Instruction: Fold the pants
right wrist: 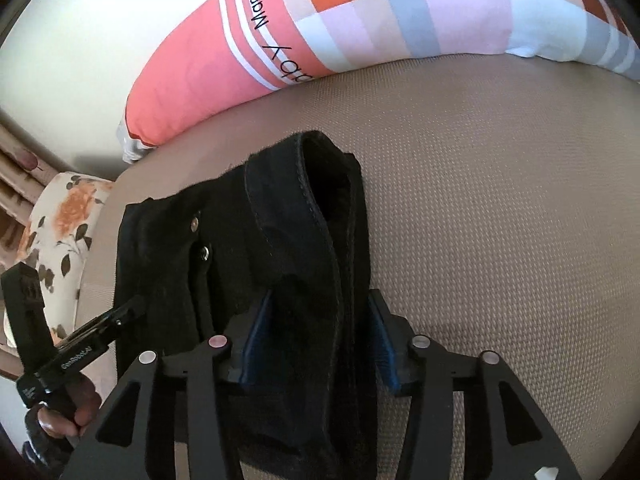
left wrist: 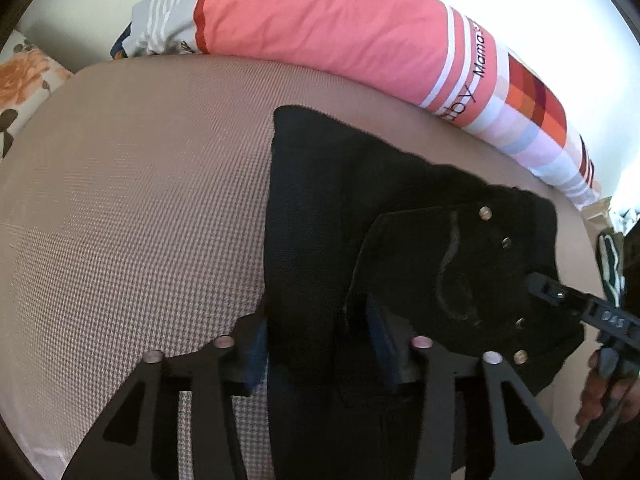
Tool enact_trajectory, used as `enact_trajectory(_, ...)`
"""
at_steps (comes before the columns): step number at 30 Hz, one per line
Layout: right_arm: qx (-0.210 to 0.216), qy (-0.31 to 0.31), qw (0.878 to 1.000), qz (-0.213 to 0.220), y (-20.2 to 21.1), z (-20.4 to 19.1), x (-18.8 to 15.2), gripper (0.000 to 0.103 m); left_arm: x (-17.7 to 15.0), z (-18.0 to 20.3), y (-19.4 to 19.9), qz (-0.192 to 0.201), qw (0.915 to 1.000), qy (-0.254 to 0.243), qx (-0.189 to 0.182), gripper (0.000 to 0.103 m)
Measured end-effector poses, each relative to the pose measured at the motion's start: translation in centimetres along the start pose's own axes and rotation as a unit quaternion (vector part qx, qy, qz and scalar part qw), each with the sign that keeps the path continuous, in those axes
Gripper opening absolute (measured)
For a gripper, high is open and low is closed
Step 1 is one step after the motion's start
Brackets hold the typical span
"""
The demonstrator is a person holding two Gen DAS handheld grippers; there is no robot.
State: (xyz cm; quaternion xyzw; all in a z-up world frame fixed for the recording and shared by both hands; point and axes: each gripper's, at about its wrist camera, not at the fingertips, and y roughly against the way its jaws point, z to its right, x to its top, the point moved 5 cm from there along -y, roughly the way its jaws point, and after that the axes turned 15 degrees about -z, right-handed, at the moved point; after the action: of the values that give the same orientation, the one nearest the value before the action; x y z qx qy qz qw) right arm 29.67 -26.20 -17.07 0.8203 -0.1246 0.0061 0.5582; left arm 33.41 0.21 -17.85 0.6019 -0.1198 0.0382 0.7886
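Note:
Black pants (left wrist: 420,200) with metal studs lie folded in a bundle on the beige woven mattress (left wrist: 140,200). My left gripper (left wrist: 320,344) stands over their near edge. Its blue pads (left wrist: 258,344) are apart, with a band of the cloth lying loose between them. In the right wrist view the pants (right wrist: 168,248) show an open waistband loop toward the top. My right gripper (right wrist: 318,340) straddles a thick fold, and its pads (right wrist: 380,344) are spread and not pinching it. Each gripper appears at the edge of the other's view: the right gripper (left wrist: 580,304) and the left gripper (right wrist: 80,344).
A long pink bolster (left wrist: 320,20) with a checked end (right wrist: 440,8) lies along the far side of the mattress (right wrist: 500,200). A floral cushion (right wrist: 68,216) sits at the corner. A hand (right wrist: 80,408) holds the left gripper's handle.

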Motion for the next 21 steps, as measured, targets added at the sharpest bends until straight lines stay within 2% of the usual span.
enact_trajectory(6, -0.027, -0.002, 0.999, 0.018, 1.3, 0.4, -2.4, 0.052, -1.8, 0.4, 1.1, 0.011, 0.9993, -0.008, 0.035, 0.059)
enact_trajectory(12, -0.020, -0.010, 0.999, 0.036, 3.6, 0.1, -4.7, 0.056, -4.9, 0.7, 3.2, 0.029, 0.9953, -0.003, 0.093, 0.061)
enact_trajectory(16, -0.048, -0.002, 0.997, 0.063, 5.7, -0.8, -7.2, 0.056, -7.4, 0.8, 4.6, 0.032, 0.9939, 0.007, 0.106, 0.061)
enact_trajectory(21, -0.056, 0.004, 0.995, 0.077, 7.1, -2.0, -10.4, 0.062, -10.8, 1.0, 5.6, 0.033, 0.9930, 0.024, 0.110, 0.062)
